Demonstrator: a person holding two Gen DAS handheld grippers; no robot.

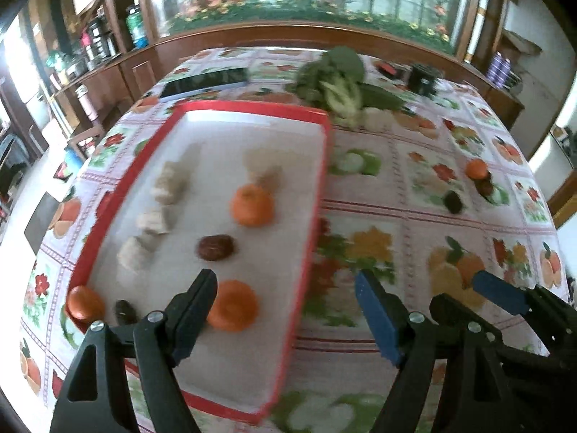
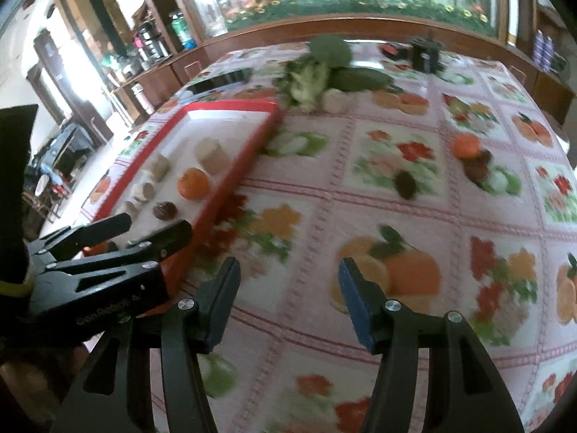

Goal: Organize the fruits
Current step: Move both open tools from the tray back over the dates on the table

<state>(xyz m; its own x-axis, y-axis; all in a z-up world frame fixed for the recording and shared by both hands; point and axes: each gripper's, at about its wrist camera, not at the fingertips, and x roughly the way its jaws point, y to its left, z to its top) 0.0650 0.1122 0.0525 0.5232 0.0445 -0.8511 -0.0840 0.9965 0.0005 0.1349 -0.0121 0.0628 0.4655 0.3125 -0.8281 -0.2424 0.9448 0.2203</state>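
A red-rimmed white tray [image 1: 317, 195] holds three oranges [image 1: 251, 205], dark red fruits [image 1: 215, 247] and several beige pieces [image 1: 169, 182]. My left gripper [image 1: 288, 303] is open and empty, low over the tray's near right corner beside an orange [image 1: 233, 305]. My right gripper [image 2: 288, 288] is open and empty above the tablecloth, right of the tray [image 2: 230, 176]. It also shows in the left wrist view [image 1: 479, 296]. One orange [image 2: 466, 145] and two dark fruits [image 2: 478, 167] lie loose on the cloth at the far right.
Leafy greens [image 1: 335, 83], a green vegetable [image 2: 360, 78] and a pale lump [image 2: 333, 100] lie behind the tray. A phone [image 1: 205, 83] and a black holder [image 1: 422, 79] stand at the table's back. Wooden shelves line the left.
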